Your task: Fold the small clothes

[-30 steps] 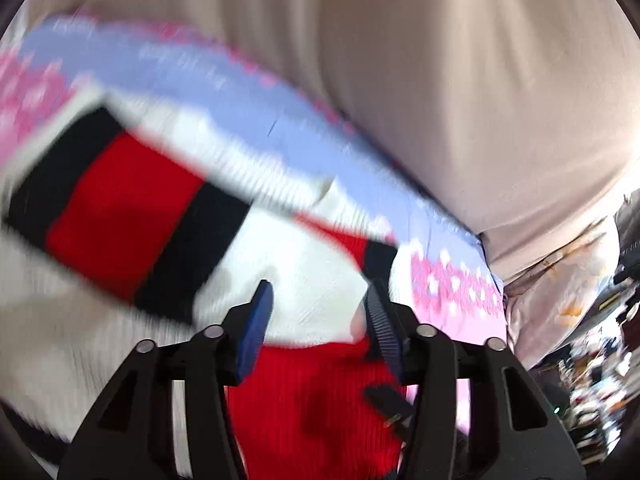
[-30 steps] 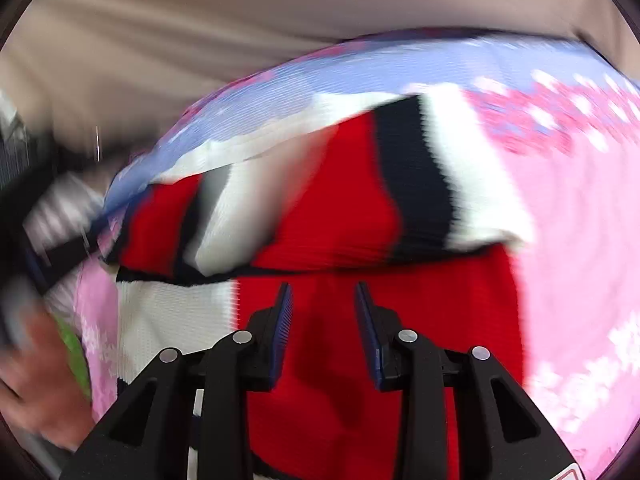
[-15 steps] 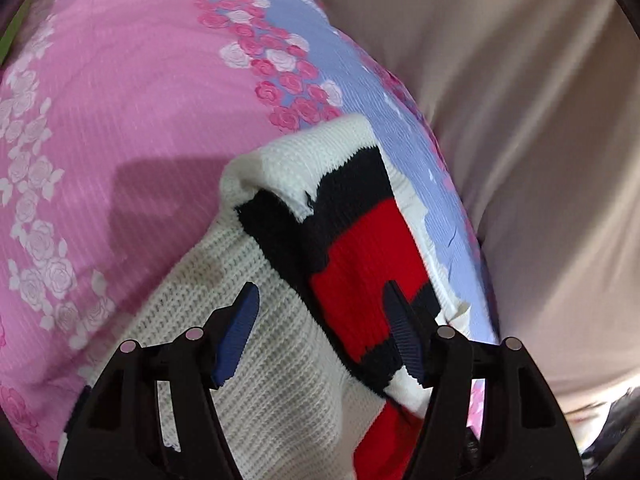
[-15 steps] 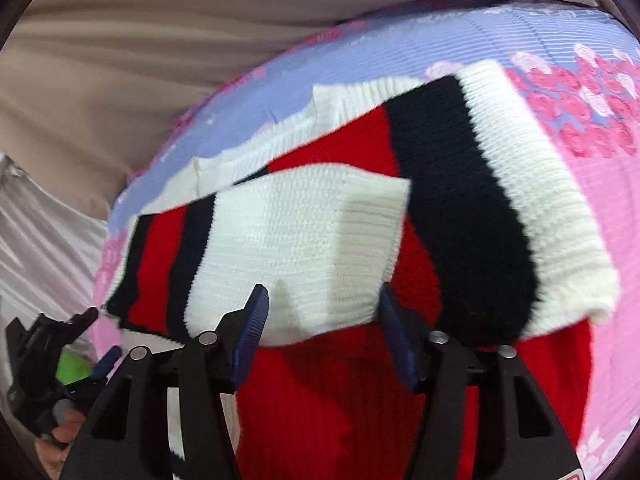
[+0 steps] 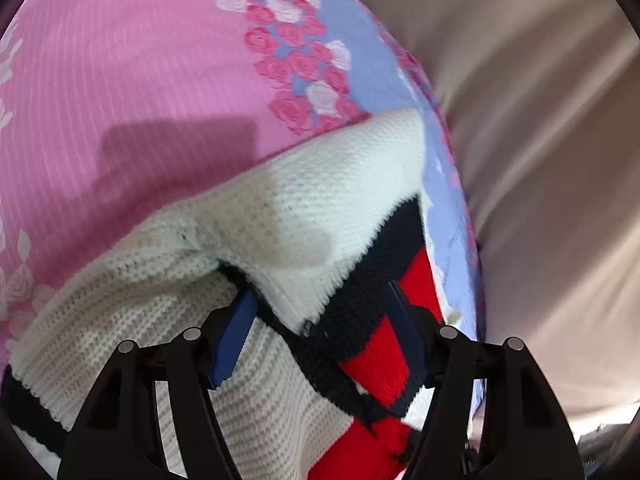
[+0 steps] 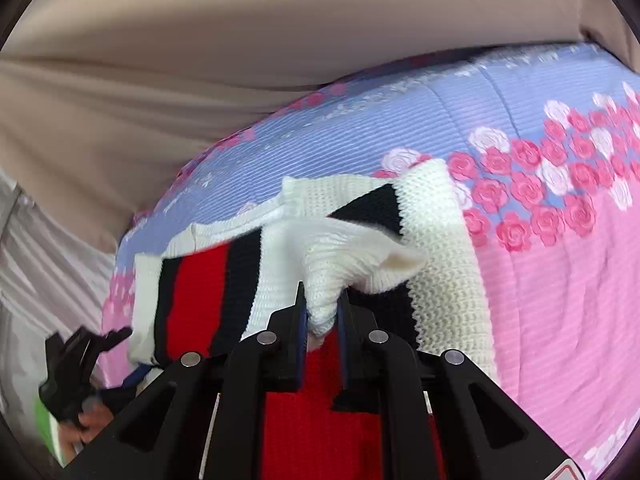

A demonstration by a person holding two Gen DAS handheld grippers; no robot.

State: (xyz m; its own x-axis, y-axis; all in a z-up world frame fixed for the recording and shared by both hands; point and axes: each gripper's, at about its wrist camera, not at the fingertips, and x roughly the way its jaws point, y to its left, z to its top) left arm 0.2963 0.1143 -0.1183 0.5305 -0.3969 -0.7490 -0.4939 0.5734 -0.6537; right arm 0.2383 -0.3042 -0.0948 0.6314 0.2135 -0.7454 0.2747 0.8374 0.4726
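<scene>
A small knit sweater (image 6: 440, 264) with white, black and red stripes lies on the pink and blue rose-print blanket (image 6: 560, 280). My right gripper (image 6: 322, 320) is shut on a white cuff of the sweater's sleeve and lifts it over the body. In the left wrist view, my left gripper (image 5: 320, 332) is open, its jaws wide apart around a folded white and black edge of the sweater (image 5: 300, 220). The left gripper also shows at the lower left of the right wrist view (image 6: 80, 364).
The blanket (image 5: 120, 80) covers the bed. A beige sheet or curtain (image 6: 200, 60) rises behind its far edge and on the right in the left wrist view (image 5: 540, 160). A grey pleated cloth (image 6: 40, 264) hangs at the left.
My right gripper has closed on the white sleeve cuff and pulled it up. My left gripper has moved in closer over the sweater's white edge, still open.
</scene>
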